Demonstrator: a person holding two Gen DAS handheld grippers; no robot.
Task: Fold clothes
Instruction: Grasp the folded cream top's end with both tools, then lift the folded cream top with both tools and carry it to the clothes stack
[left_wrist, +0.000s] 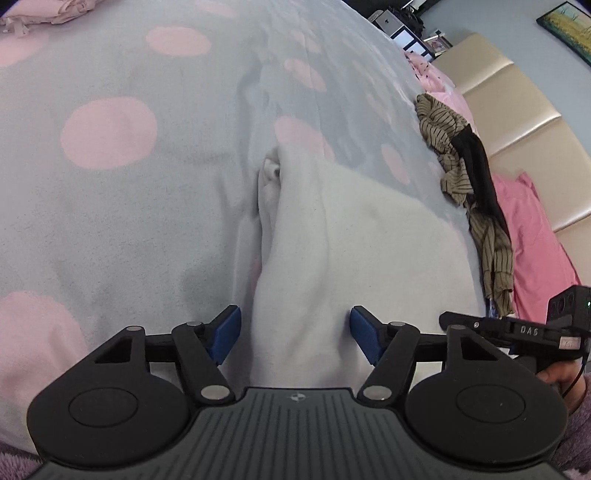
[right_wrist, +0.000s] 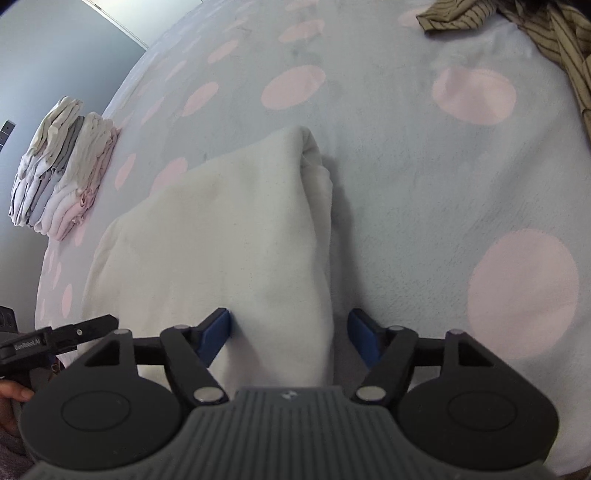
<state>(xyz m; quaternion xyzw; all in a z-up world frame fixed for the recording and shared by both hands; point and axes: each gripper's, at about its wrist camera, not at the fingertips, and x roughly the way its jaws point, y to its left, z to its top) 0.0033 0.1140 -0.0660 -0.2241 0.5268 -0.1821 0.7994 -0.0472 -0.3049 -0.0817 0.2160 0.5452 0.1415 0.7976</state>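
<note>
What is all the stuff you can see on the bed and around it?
white garment: one, off-white, partly folded, mid-bed, between both grippers' jaws
blanket: one, grey with pink dots, covers the bed
striped garment: one, olive with dark stripes, crumpled at the bed's edge
black cloth: one, black, lying on the striped garment
folded pile: one stack, white, grey and pink, at the bed's far edge
pink bedding: pink, beside the headboard
headboard: one, beige, padded
picture: one, dark frame, on the wall
left gripper: black with blue pads, open
right gripper: black with blue pads, open
</note>
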